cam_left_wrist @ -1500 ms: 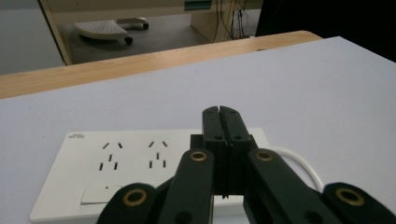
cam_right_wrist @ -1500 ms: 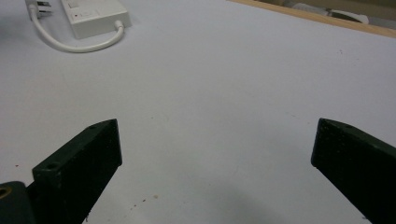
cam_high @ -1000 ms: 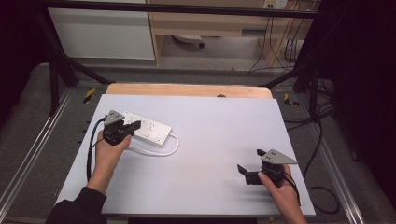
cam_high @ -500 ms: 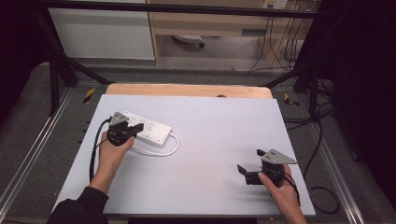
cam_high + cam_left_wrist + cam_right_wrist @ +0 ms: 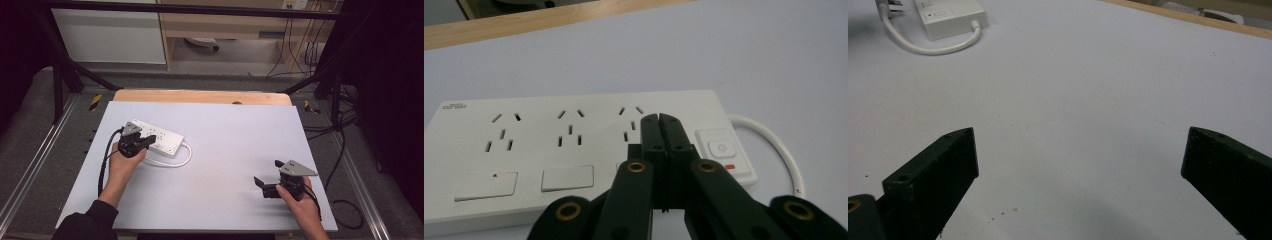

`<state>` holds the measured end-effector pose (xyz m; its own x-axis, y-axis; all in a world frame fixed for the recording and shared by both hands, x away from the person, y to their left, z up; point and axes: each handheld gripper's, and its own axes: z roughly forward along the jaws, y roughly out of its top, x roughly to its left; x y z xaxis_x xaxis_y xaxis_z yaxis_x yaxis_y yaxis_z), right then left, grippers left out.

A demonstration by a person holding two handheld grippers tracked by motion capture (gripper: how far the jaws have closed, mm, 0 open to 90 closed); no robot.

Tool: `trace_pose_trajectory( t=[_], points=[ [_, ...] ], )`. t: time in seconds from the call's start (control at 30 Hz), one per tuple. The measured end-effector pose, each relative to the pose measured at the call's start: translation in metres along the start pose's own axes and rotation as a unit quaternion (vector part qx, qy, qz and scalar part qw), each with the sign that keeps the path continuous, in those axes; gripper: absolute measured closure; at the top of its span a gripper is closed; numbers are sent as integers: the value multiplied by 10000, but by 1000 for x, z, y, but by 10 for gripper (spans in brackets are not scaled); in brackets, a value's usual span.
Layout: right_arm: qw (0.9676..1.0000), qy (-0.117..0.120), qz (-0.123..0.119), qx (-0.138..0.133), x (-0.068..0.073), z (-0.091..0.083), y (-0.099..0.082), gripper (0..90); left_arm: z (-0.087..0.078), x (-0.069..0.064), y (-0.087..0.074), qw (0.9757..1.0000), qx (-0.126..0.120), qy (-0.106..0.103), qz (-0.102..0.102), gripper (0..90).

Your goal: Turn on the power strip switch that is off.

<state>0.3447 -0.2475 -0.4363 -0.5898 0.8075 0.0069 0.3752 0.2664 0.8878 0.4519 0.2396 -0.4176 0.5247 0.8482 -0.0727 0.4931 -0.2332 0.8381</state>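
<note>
Power strip [image 5: 156, 137] lies flat on table [image 5: 230, 150], white cord [image 5: 172, 161] looping off its switch end. Left gripper [image 5: 659, 119] poised over strip beside power button [image 5: 721, 148], jaws pressed together, nothing held. Right gripper [image 5: 263, 184] well away from strip, jaws wide, empty. Strip likely light, rigid, smooth plastic, apt to slide; grip across long edges, not cord.

The right gripper [image 5: 1080, 165] held its two black jaws wide apart, with nothing between them but the pale worktop [image 5: 1088, 100]. At the far left corner lay one end of a white power strip [image 5: 950, 15] (a red mark showed on its top), its white cable [image 5: 928, 45] looping out beside it.
</note>
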Motion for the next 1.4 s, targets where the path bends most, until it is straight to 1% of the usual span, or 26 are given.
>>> trace_pose_trajectory(
  t=[0.23,0.37,0.7,0.93,1.4],
  points=[
    [10000,-3,21,11,0,0,0,23,5,1,-3,10000,86,19,20,900],
    [10000,-2,17,12,0,0,0,23,8,0,-4,9999,108,16,-4,900],
    [10000,-15,37,17,-1,1,-1,23,14,0,-6,9997,221,10,79,900],
    [10000,-2,22,41,0,1,-1,23,14,0,-7,9997,222,24,93,900],
    [10000,-6,23,32,-1,1,-1,23,17,-1,-8,9994,312,12,139,900]
  ],
)
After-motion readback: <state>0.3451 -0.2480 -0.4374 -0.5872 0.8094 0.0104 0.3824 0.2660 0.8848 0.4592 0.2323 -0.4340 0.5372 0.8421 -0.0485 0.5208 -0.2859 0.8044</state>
